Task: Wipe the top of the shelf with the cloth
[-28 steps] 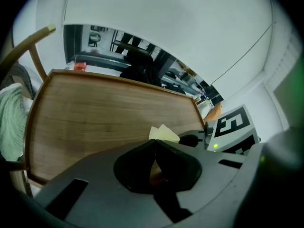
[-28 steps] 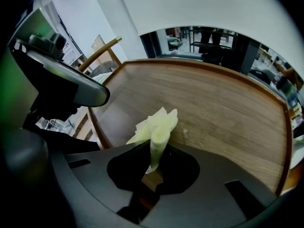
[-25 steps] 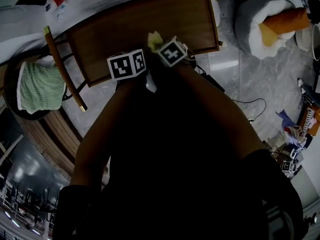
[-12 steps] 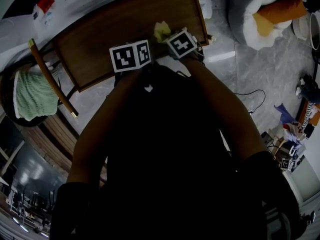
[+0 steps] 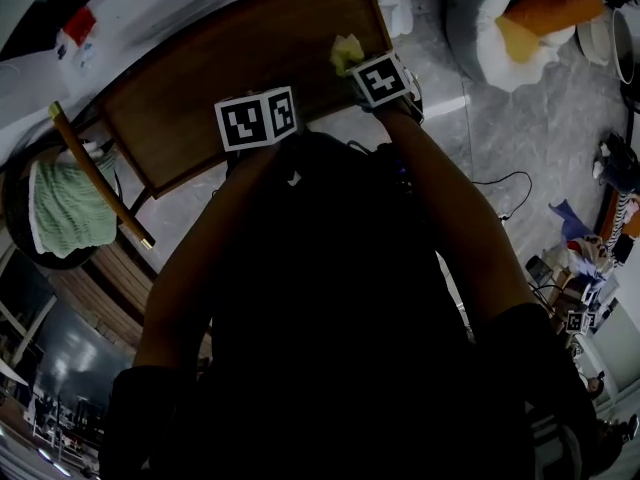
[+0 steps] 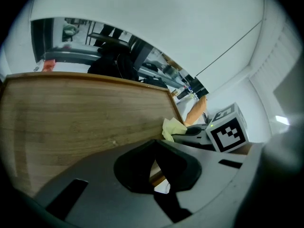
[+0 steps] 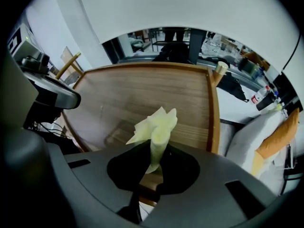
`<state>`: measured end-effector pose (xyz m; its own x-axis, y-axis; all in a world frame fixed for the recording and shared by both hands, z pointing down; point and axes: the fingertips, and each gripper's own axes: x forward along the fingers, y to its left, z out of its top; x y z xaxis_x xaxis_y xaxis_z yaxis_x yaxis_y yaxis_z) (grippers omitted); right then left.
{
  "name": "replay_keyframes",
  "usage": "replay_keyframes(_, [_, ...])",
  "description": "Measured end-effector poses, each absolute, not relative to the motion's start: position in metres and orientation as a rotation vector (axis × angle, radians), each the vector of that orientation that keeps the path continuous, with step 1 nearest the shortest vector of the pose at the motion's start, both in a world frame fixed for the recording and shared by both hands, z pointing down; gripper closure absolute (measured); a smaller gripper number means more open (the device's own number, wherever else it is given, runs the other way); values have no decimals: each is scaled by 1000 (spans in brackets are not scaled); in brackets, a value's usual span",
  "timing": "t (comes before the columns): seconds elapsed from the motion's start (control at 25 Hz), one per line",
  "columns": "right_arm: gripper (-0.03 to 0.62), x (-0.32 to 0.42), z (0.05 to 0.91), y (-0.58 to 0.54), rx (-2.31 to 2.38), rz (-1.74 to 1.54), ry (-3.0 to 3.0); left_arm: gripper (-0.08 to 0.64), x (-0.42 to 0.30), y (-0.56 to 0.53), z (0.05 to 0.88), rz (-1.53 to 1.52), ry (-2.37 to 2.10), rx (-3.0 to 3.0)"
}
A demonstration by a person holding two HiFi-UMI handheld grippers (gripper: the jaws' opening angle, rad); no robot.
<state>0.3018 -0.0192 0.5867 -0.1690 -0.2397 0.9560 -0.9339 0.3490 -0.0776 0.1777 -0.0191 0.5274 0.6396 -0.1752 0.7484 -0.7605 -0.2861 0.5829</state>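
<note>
The brown wooden shelf top (image 5: pixel 220 73) lies below me, and it fills the left gripper view (image 6: pixel 80 118) and the right gripper view (image 7: pixel 142 91). A crumpled pale-yellow cloth (image 5: pixel 346 52) rests on its right part, near the right edge. My right gripper (image 5: pixel 355 65) is shut on the cloth (image 7: pixel 156 127), which sticks up from between its jaws (image 7: pixel 152 161). My left gripper (image 5: pixel 257 118) hovers over the shelf's near edge, to the left of the right one. Its jaws (image 6: pixel 154 159) are shut with nothing in them. The cloth (image 6: pixel 173 127) shows beside it.
A chair (image 5: pixel 95 173) with a green towel (image 5: pixel 65 193) stands to the left. A white beanbag with an orange cushion (image 5: pixel 520 18) sits on the grey floor at the right. Cables (image 5: pixel 500 183) and clutter (image 5: pixel 590 258) lie further right. A white object (image 5: pixel 395 3) sits beyond the shelf's right corner.
My right gripper has slid the cloth to the right along the shelf top, toward its right edge. The left gripper has stayed near the front edge.
</note>
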Motion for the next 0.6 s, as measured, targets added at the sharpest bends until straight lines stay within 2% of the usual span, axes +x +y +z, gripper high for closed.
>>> replay_keyframes(0.6, [546, 348, 587, -19, 1147, 887, -1350, 549, 157, -23, 514, 611, -774, 1812])
